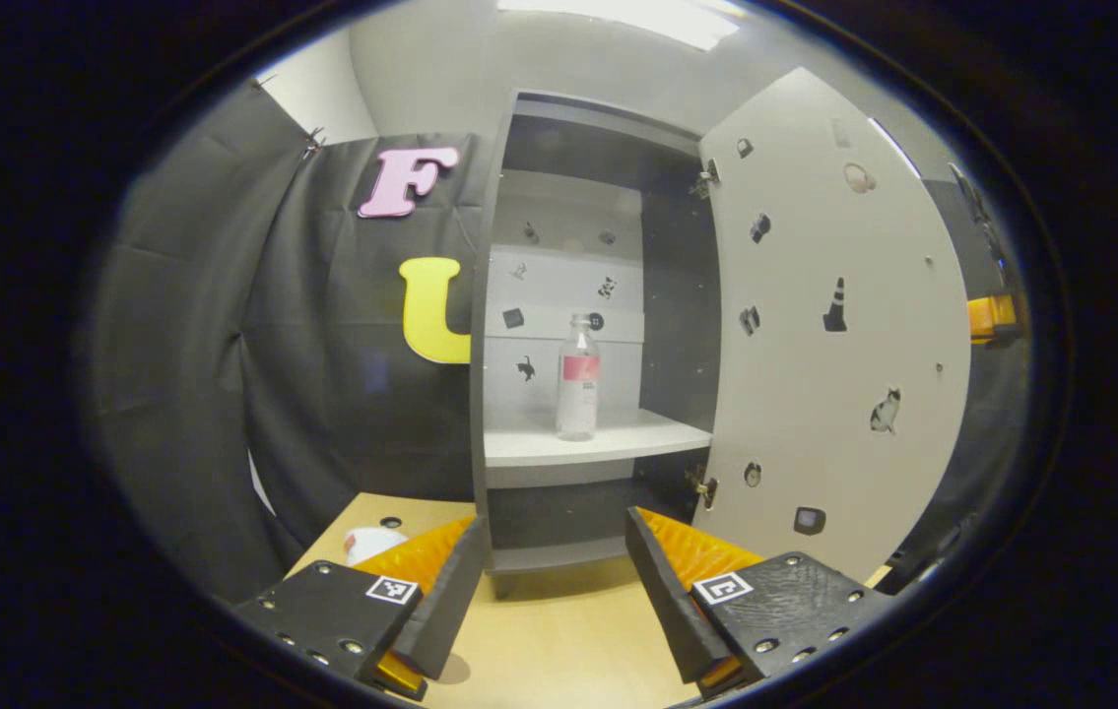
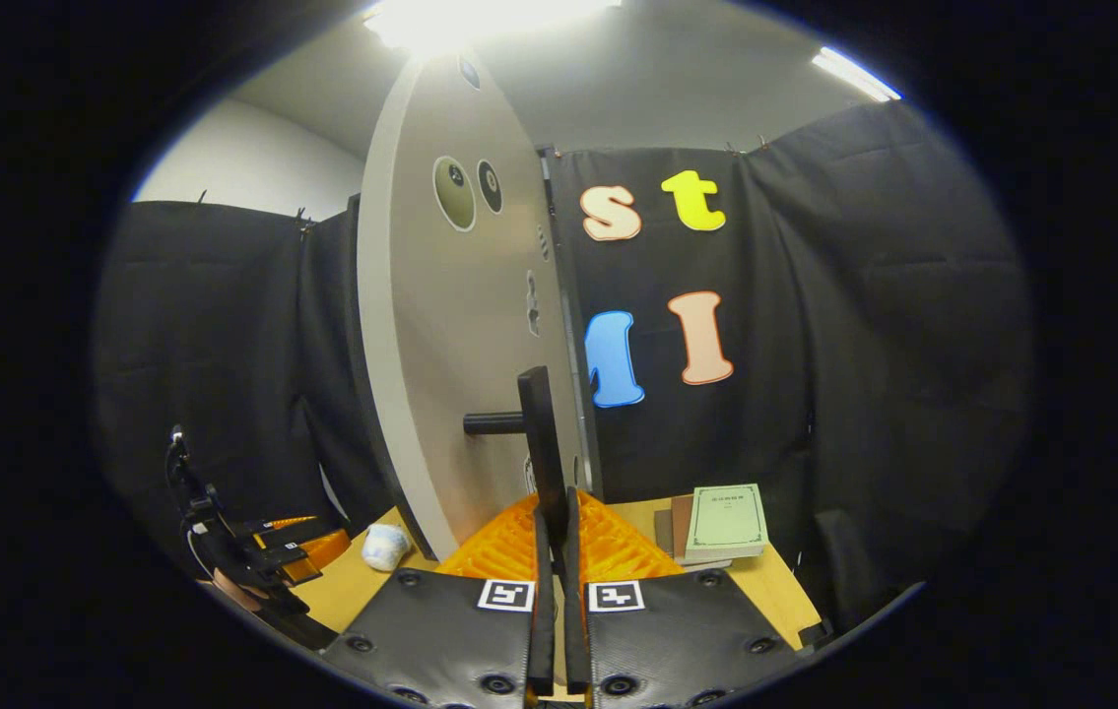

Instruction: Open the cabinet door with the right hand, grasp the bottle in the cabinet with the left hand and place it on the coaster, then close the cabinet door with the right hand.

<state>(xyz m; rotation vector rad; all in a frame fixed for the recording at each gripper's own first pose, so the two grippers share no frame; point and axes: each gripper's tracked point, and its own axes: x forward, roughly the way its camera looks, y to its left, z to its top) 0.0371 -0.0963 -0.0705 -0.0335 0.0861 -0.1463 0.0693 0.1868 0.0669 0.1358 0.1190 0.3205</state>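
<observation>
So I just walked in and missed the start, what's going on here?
A person is working a cabinet with two handheld grippers. The right gripper is shut on the door's handle, and the door stands wide open. A bottle stands upright on the shelf inside, untouched. The left gripper hangs open in front of the cabinet, above the table, fingers aimed toward the bottle, well short of it.

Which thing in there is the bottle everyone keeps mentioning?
Find the tall grey cabinet with its door swung open. On its white shelf stands the bottle, upright and alone: clear plastic with a red label band, unlike the small flat stickers behind it.
</observation>
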